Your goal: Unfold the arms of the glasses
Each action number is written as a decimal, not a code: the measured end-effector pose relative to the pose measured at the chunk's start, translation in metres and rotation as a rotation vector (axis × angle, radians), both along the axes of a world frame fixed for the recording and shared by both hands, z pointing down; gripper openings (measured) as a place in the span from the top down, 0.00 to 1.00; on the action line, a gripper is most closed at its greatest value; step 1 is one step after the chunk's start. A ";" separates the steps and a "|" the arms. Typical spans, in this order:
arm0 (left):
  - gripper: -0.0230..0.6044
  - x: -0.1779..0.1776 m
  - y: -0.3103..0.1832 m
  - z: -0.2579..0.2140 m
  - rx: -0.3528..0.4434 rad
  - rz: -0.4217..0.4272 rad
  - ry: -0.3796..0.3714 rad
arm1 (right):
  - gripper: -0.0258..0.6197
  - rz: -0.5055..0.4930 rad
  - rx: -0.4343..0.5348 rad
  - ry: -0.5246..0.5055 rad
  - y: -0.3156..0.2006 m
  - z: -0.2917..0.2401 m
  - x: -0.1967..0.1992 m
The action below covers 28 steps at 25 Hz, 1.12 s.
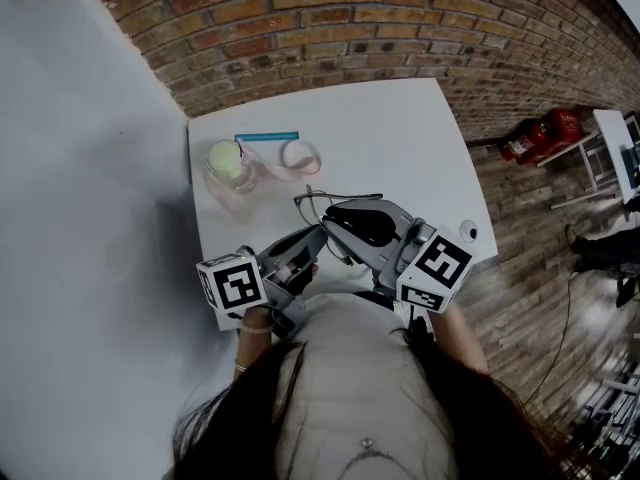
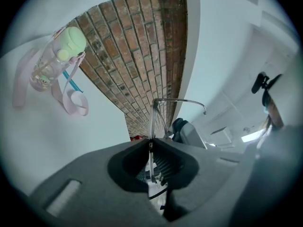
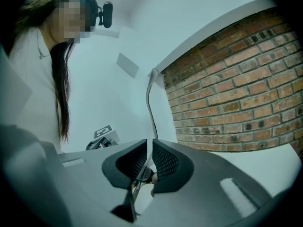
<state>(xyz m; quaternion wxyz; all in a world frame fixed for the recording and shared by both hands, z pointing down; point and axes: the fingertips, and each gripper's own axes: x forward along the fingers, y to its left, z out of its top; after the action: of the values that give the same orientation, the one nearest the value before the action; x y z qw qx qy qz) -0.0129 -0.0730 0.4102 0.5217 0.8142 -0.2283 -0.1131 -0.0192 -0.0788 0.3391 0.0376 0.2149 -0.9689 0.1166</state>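
Thin dark wire-framed glasses [image 1: 331,200] are held up over the near half of the white desk [image 1: 400,138], between both tongs. Left tongs [image 2: 150,143] are clamped tight on a thin frame wire. From the top of it, one slim arm juts out sideways and ends in a curved tip. Right tongs [image 3: 149,148] are nearly closed, pinching another thin wire of the glasses that rises up past them. Clear bottle with pale green cap and pink strap [image 1: 229,168] lies far left on the desk.

We count one pair of glasses [image 1: 340,197], one green-capped bottle [image 1: 228,165], one teal stick [image 1: 266,136], and two claws: left claw [image 2: 150,141], right claw [image 3: 150,143].
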 end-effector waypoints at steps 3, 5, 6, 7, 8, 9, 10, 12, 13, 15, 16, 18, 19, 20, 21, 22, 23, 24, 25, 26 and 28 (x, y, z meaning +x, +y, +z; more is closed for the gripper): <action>0.93 0.000 -0.001 -0.002 0.011 -0.005 -0.003 | 0.89 -0.010 -0.015 0.000 0.000 0.003 -0.002; 0.93 0.000 -0.001 -0.002 0.026 -0.007 -0.009 | 0.89 -0.016 -0.024 0.004 0.001 0.005 -0.002; 0.93 0.000 -0.001 -0.003 0.035 -0.008 -0.012 | 0.88 -0.019 -0.028 0.005 0.001 0.006 -0.003; 0.93 0.000 -0.001 -0.004 0.044 -0.011 -0.015 | 0.88 -0.023 -0.031 0.005 0.001 0.007 -0.004; 0.93 0.000 -0.001 -0.005 0.054 -0.013 -0.018 | 0.88 -0.026 -0.035 0.005 0.002 0.007 -0.004; 0.93 0.000 -0.001 -0.006 0.064 -0.016 -0.022 | 0.88 -0.029 -0.038 0.007 0.002 0.008 -0.005; 0.93 0.000 -0.001 -0.007 0.076 -0.017 -0.027 | 0.88 -0.032 -0.042 0.009 0.002 0.009 -0.006; 0.93 0.000 -0.001 -0.008 0.101 -0.019 -0.039 | 0.88 -0.035 -0.049 0.014 0.002 0.011 -0.008; 0.93 0.000 -0.001 -0.008 0.111 -0.020 -0.046 | 0.87 -0.036 -0.051 0.015 0.002 0.011 -0.008; 0.93 0.000 -0.001 -0.009 0.126 -0.022 -0.060 | 0.87 -0.038 -0.056 0.018 0.002 0.012 -0.009; 0.93 0.000 -0.001 -0.009 0.135 -0.023 -0.069 | 0.87 -0.039 -0.059 0.020 0.002 0.012 -0.009; 0.93 0.001 0.000 -0.011 0.157 -0.022 -0.090 | 0.87 -0.042 -0.064 0.025 0.002 0.012 -0.010; 0.93 0.002 0.000 -0.012 0.168 -0.020 -0.099 | 0.87 -0.043 -0.066 0.027 0.002 0.012 -0.010; 0.93 0.003 0.000 -0.013 0.178 -0.018 -0.105 | 0.87 -0.044 -0.068 0.029 0.002 0.012 -0.010; 0.93 0.003 -0.001 -0.014 0.185 -0.017 -0.109 | 0.87 -0.044 -0.069 0.031 0.002 0.012 -0.010; 0.93 0.002 -0.001 -0.015 0.191 -0.018 -0.113 | 0.87 -0.045 -0.070 0.032 0.001 0.012 -0.011; 0.93 0.002 -0.002 -0.015 0.196 -0.019 -0.116 | 0.87 -0.044 -0.071 0.033 0.001 0.012 -0.011; 0.93 0.002 -0.002 -0.016 0.200 -0.020 -0.120 | 0.87 -0.043 -0.070 0.034 0.001 0.012 -0.012; 0.93 0.001 -0.002 -0.016 0.204 -0.022 -0.123 | 0.87 -0.042 -0.069 0.036 0.001 0.012 -0.012; 0.93 0.000 -0.002 -0.016 0.206 -0.024 -0.126 | 0.87 -0.040 -0.068 0.039 0.001 0.013 -0.012; 0.93 0.000 -0.003 -0.016 0.209 -0.027 -0.131 | 0.87 -0.039 -0.066 0.043 0.001 0.013 -0.013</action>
<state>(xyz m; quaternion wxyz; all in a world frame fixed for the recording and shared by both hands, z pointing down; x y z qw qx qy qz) -0.0132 -0.0758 0.3947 0.4166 0.8666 -0.2595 -0.0899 -0.0321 -0.0779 0.3520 0.0678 0.1972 -0.9675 0.1430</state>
